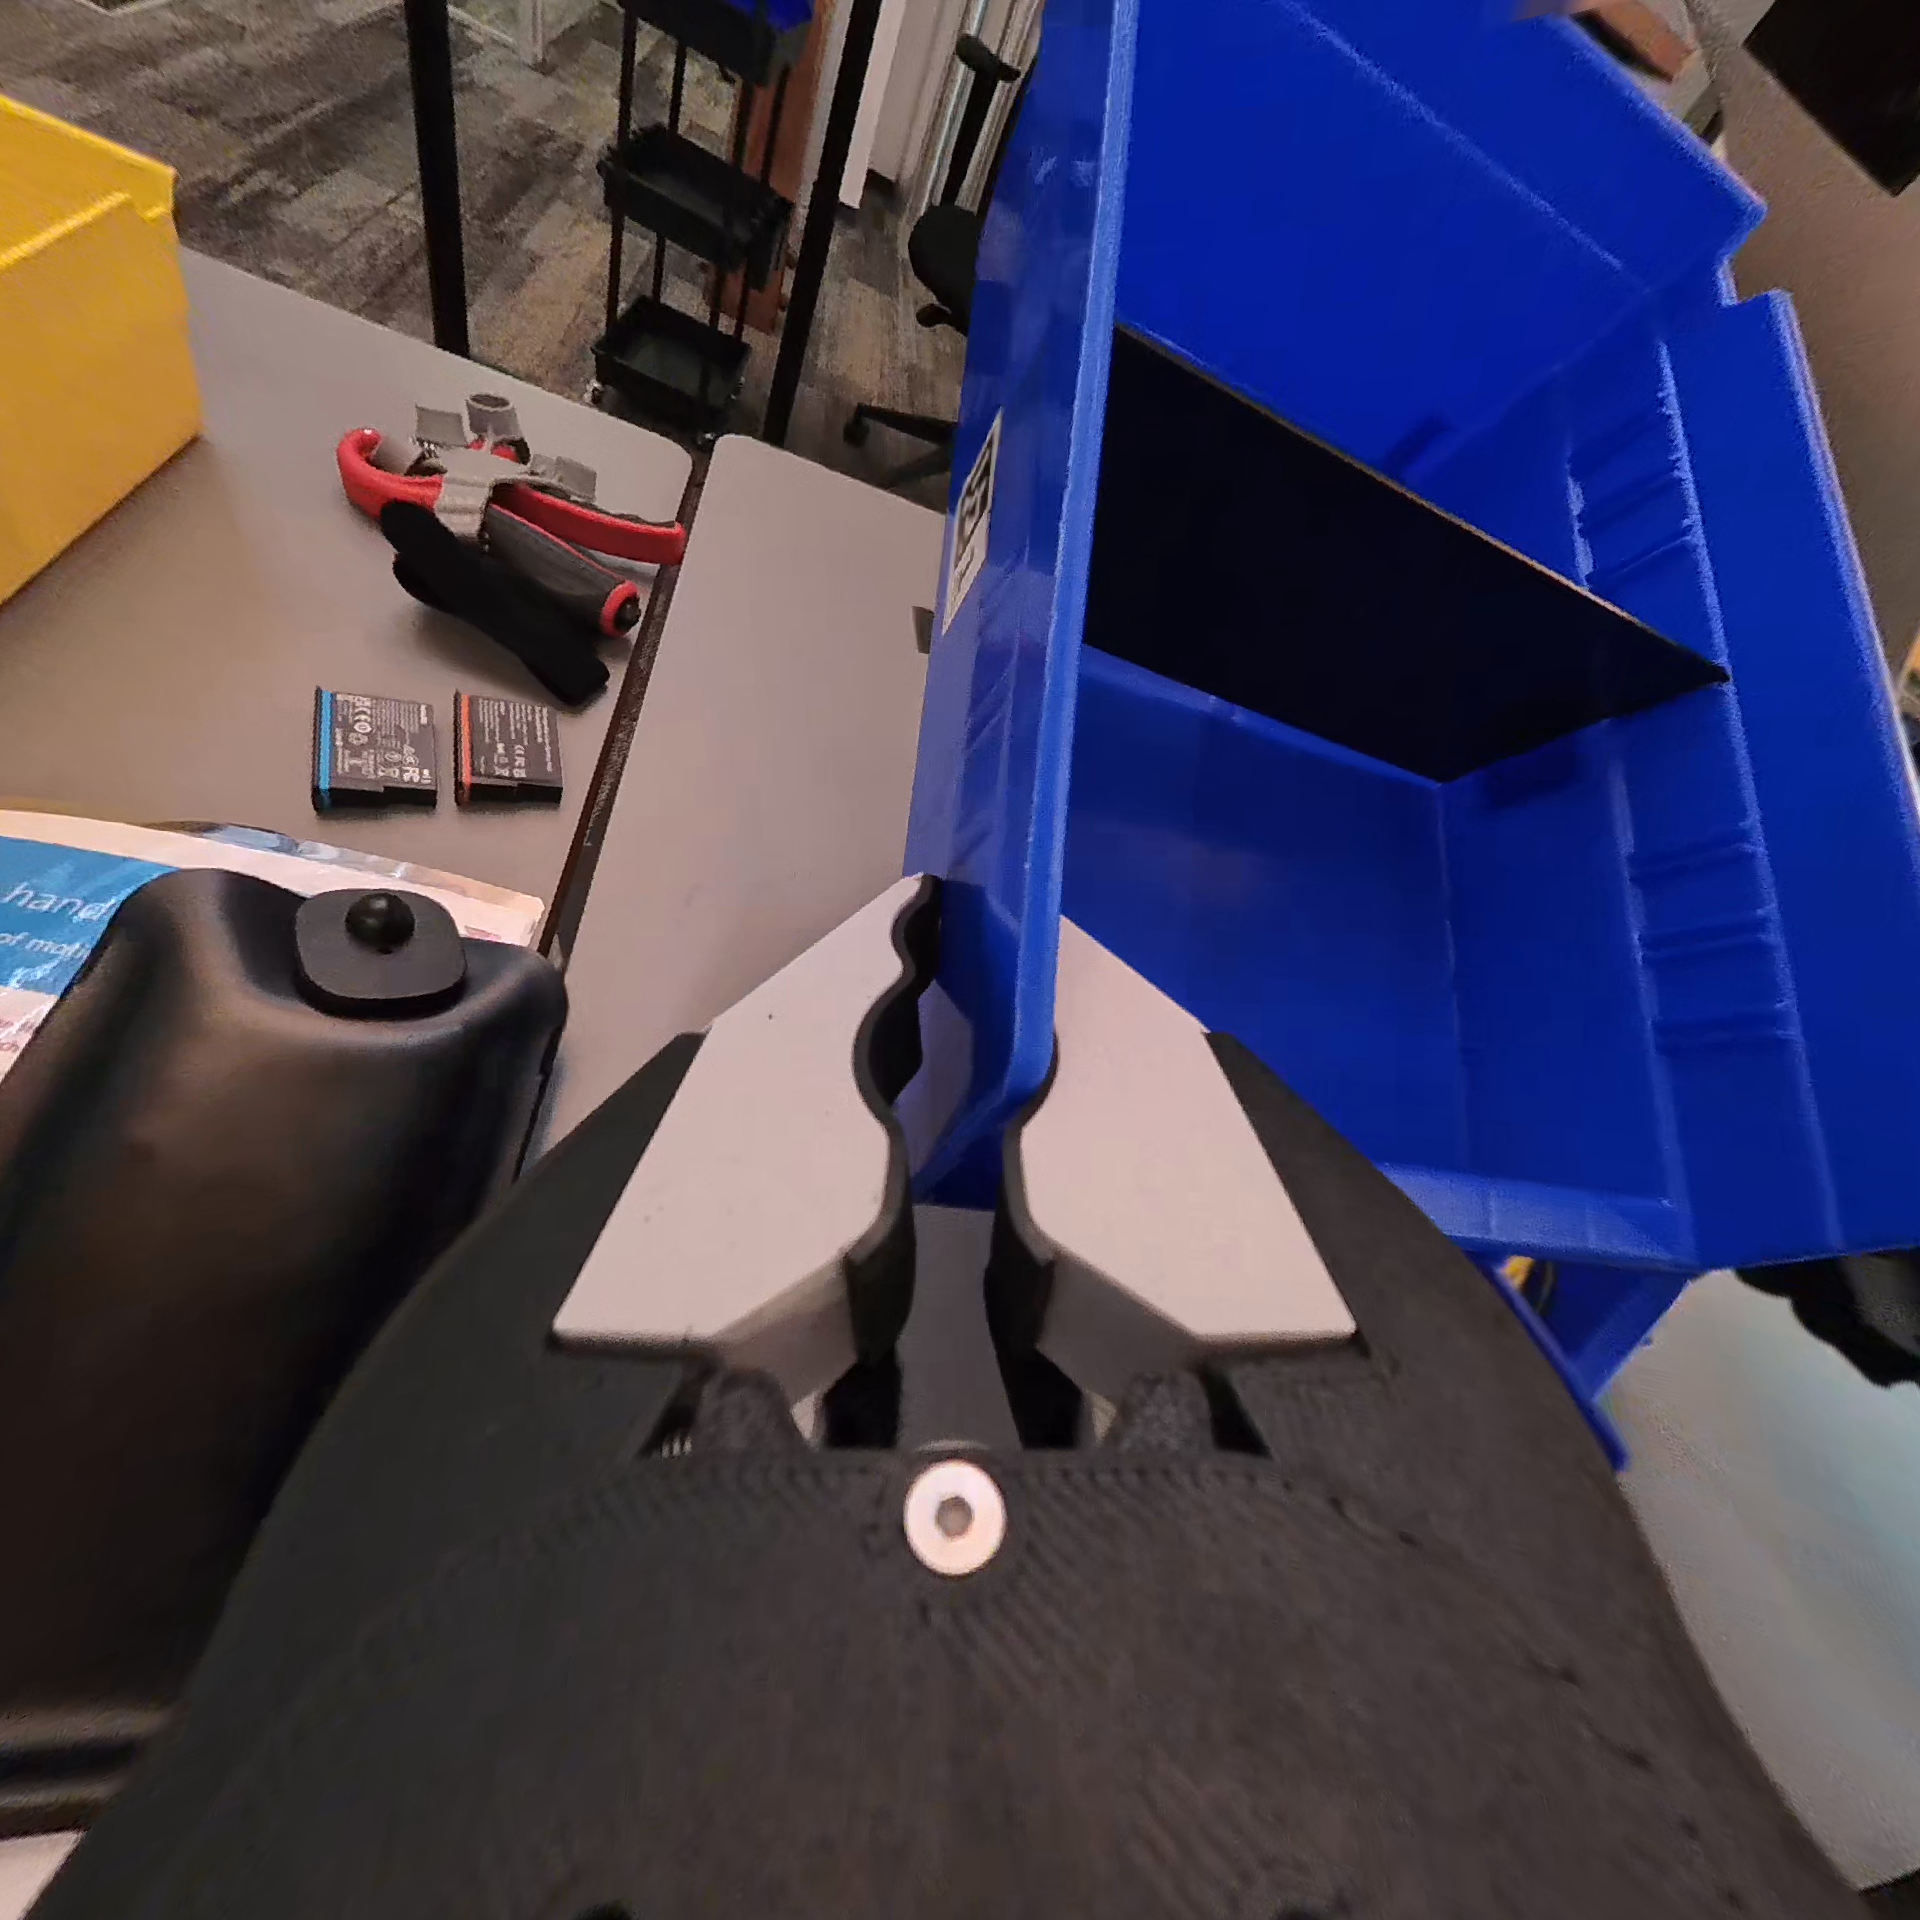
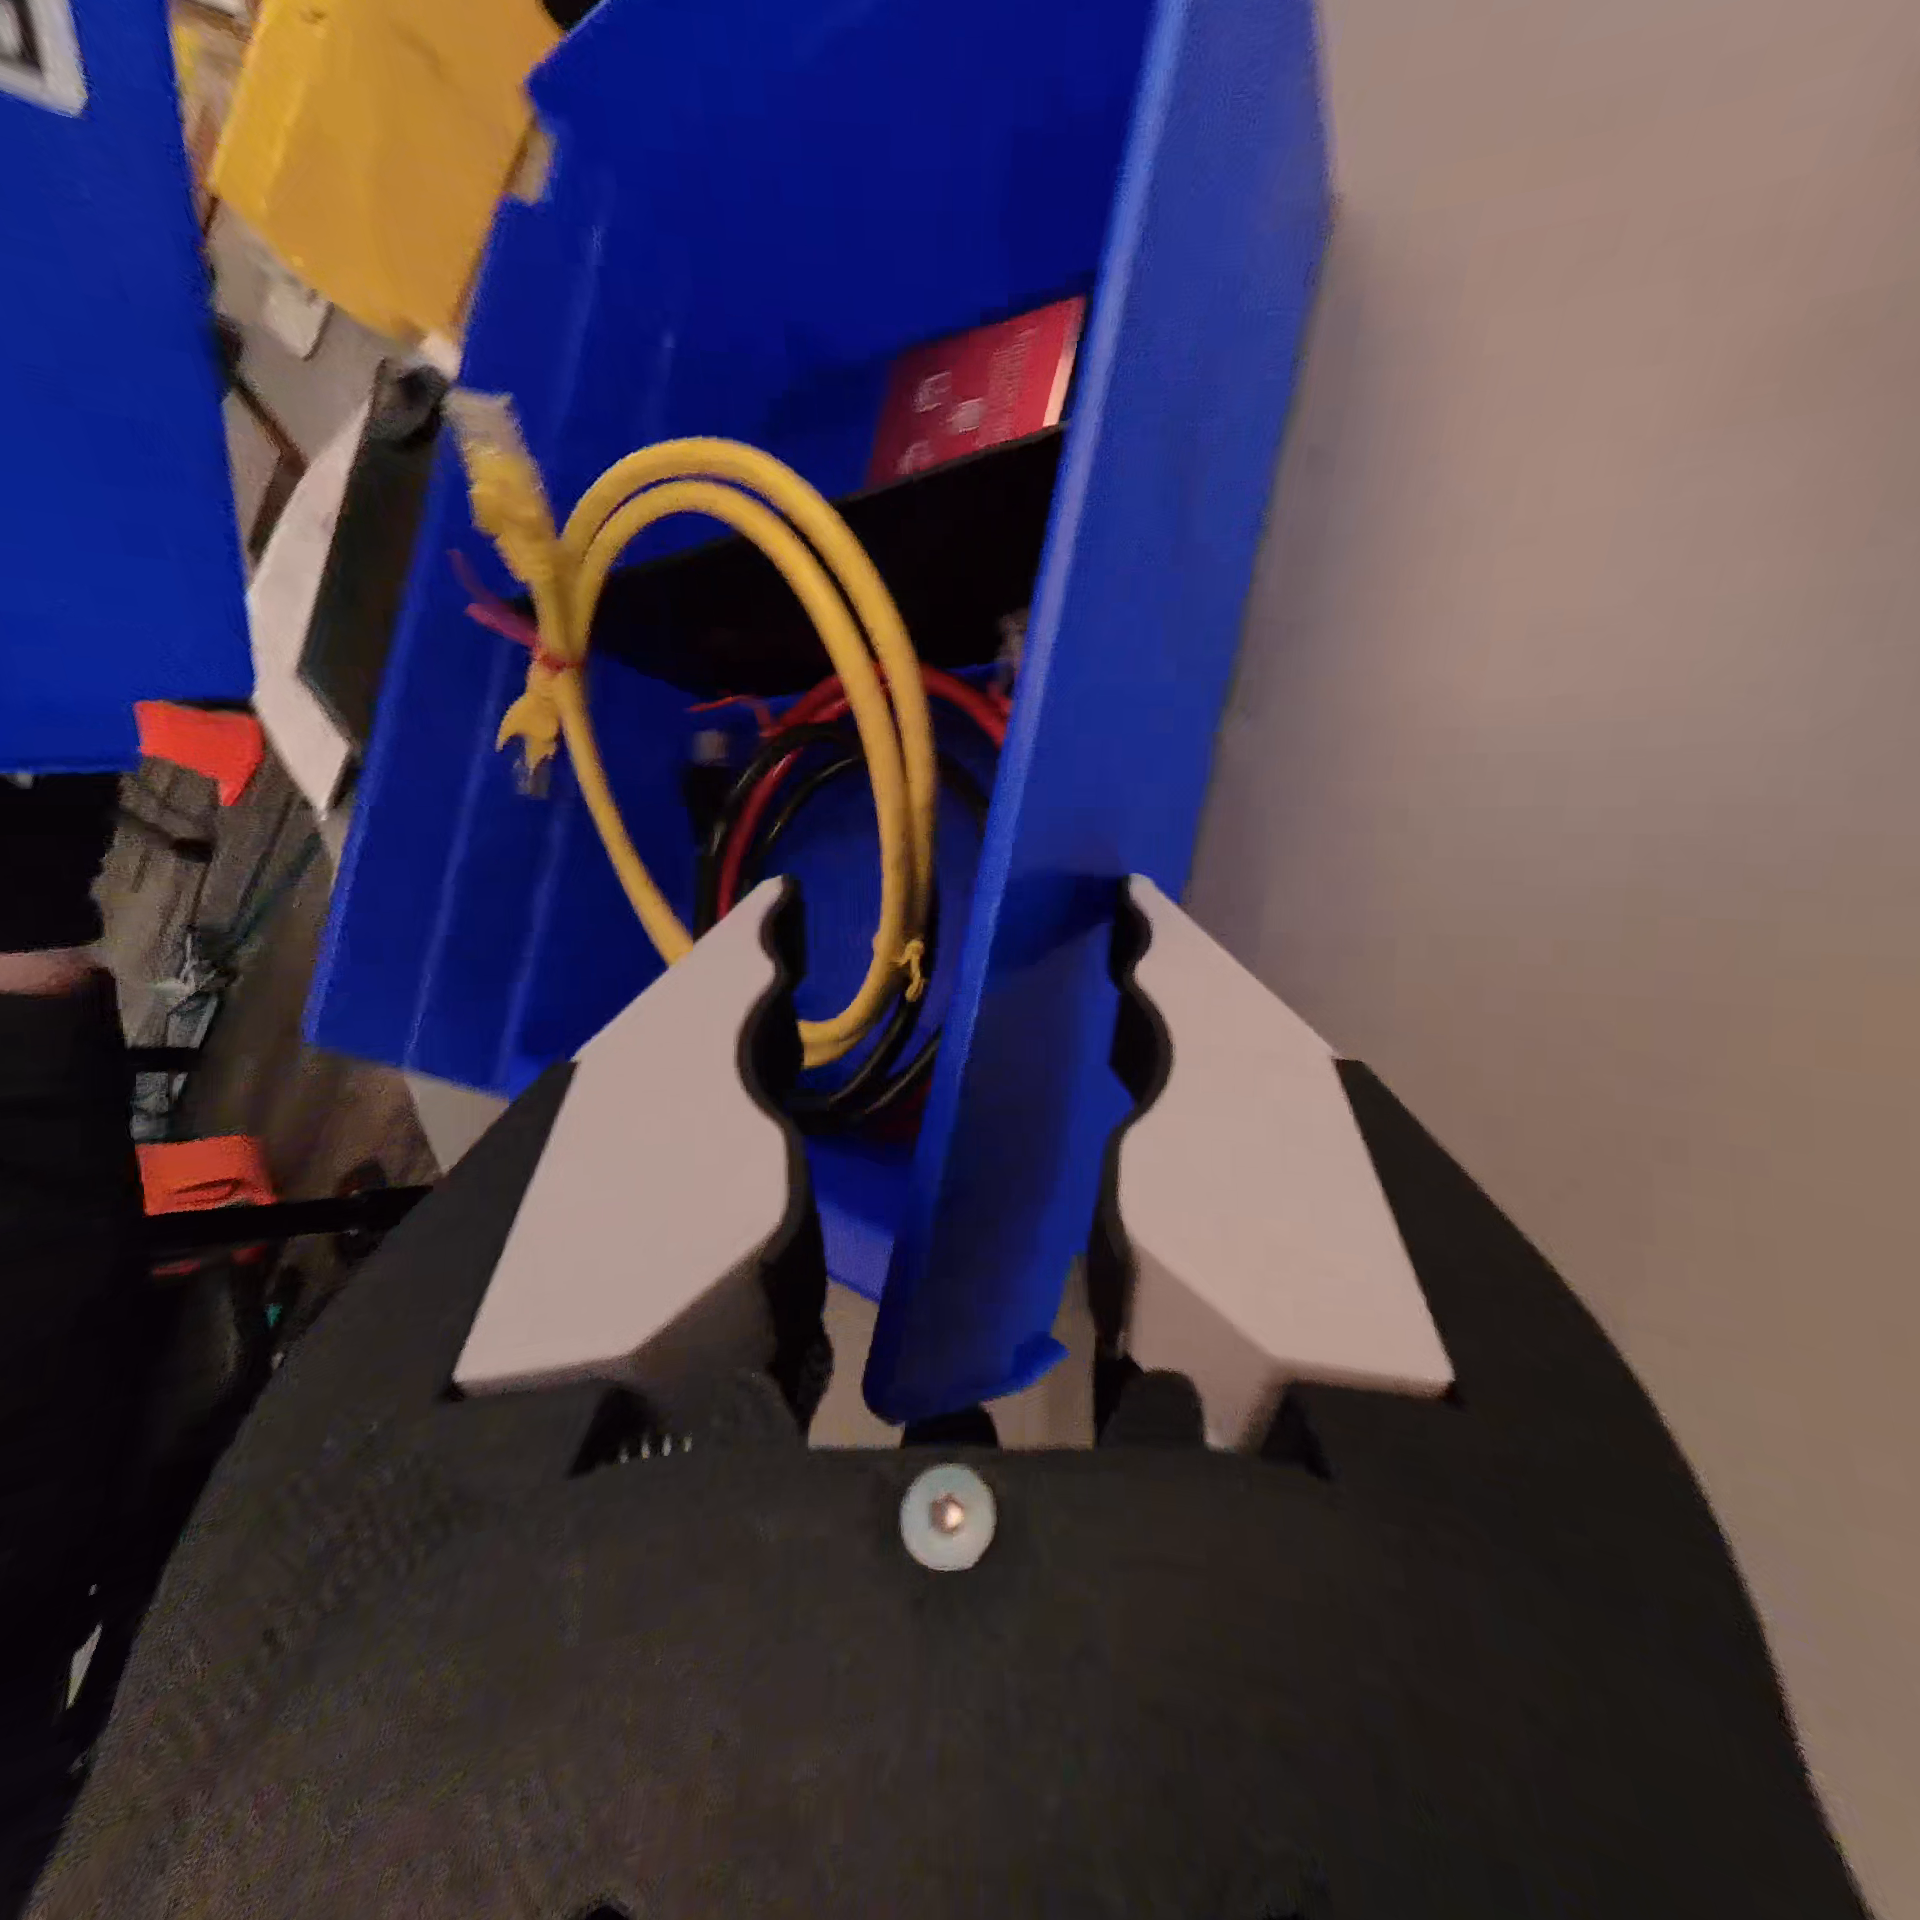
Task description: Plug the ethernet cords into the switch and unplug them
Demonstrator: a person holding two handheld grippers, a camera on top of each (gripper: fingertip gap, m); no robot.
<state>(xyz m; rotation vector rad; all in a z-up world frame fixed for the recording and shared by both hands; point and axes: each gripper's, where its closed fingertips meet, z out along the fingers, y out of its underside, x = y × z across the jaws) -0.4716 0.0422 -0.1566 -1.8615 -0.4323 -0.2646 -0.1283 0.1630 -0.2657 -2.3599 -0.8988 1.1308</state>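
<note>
The left gripper (image 1: 971, 997) is nearest, its jaws closed tight on the side wall of an empty blue bin (image 1: 1049, 644) with a black divider (image 1: 1351, 582). The right gripper (image 2: 956, 987) stands wide, straddling one wall of a second blue bin (image 2: 1143, 582) without pinching it. Inside that bin coil a tied yellow ethernet cord (image 2: 727, 488) and red and black cords (image 2: 748, 810), below a red box (image 2: 982, 390). On the grey table (image 1: 769, 665) lie two batteries (image 1: 436, 748) and a red-handled tool (image 1: 520, 509); a yellow bin (image 1: 83, 343) sits at its far left edge.
</note>
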